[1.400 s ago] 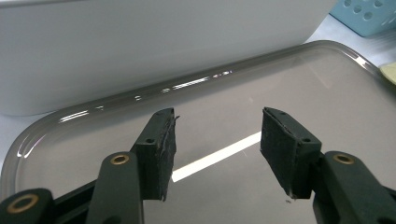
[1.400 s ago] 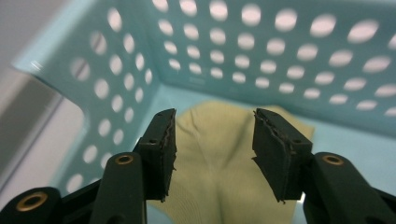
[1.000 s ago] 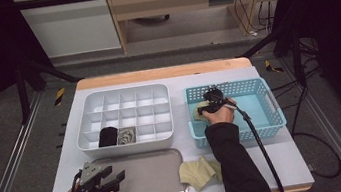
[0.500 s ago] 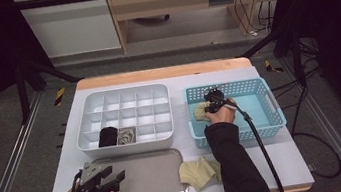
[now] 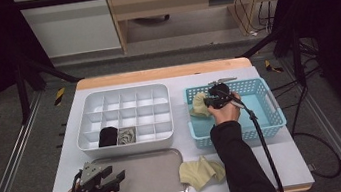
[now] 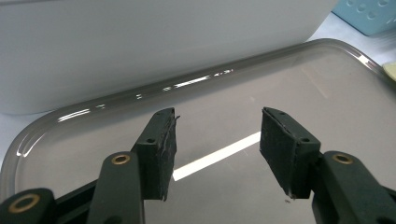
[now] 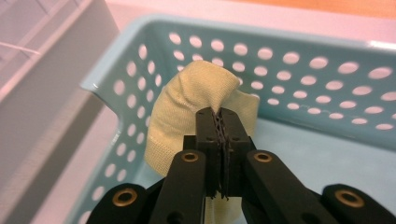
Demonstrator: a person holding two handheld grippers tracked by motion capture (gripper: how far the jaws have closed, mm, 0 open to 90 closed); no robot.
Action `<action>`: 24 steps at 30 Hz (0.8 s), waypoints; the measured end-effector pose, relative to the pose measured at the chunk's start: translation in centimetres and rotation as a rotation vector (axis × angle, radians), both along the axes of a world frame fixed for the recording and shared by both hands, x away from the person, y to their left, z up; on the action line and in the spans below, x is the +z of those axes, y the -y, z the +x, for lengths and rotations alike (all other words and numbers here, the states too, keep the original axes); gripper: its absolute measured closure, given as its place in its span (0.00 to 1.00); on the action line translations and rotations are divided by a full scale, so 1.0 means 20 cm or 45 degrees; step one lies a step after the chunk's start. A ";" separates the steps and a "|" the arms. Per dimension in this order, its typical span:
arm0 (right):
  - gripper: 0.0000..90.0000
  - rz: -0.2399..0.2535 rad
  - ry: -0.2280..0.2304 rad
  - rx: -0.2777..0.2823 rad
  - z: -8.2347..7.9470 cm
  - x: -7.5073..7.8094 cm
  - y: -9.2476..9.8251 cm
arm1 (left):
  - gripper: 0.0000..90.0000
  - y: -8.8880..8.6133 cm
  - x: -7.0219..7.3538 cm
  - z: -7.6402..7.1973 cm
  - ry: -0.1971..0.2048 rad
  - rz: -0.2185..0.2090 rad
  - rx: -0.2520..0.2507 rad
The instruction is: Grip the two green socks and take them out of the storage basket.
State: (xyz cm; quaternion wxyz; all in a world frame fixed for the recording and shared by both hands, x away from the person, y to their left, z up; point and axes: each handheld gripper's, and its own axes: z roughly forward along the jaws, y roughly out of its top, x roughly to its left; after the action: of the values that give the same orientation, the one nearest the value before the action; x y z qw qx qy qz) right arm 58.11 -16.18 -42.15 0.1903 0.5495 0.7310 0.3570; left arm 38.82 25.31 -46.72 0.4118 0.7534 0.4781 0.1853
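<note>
In the left end of the light blue perforated basket [image 5: 271, 107], my right gripper [image 5: 206, 103] is shut on a pale yellow cloth [image 5: 199, 105]. The right gripper view shows the jaws [image 7: 220, 116] pinching a fold of the cloth [image 7: 187, 102], which bunches up against the basket wall [image 7: 327, 70]. My left gripper [image 5: 119, 176] rests at the front left, over the left end of the grey tray [image 5: 154, 174]. Its jaws [image 6: 217, 140] stand open above the tray's bare surface [image 6: 280, 79], with nothing between them.
A white compartment organizer [image 5: 123, 95] stands left of the basket, with a black item [image 5: 108, 135] and a grey item [image 5: 125, 135] in its front row. A second pale yellow cloth [image 5: 201, 171] lies beside the tray's right end. The organizer's wall [image 6: 140, 46] rises behind the tray.
My right hand has risen slightly in the basket, and the yellow cloth has come up with it. The left hand has stayed put.
</note>
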 end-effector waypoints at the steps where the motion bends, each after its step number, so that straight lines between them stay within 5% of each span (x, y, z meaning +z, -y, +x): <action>1: 0.99 0.011 -0.001 0.002 -0.01 0.02 0.01 | 0.50 0.00 0.00 0.00 -0.001 -0.002 0.000; 8: 0.99 0.035 0.051 0.024 -0.05 0.09 0.04 | 0.50 0.00 0.00 0.00 0.000 -0.002 0.000; 24: 0.99 0.067 0.276 0.131 -0.32 0.36 0.09 | 0.50 0.01 0.00 0.00 -0.002 0.003 -0.002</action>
State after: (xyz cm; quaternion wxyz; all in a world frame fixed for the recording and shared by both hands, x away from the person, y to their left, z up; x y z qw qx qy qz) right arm 51.77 -18.05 -35.00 0.2352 0.4743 0.7237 0.4427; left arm 38.76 25.12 -46.75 0.4105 0.7545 0.4775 0.1849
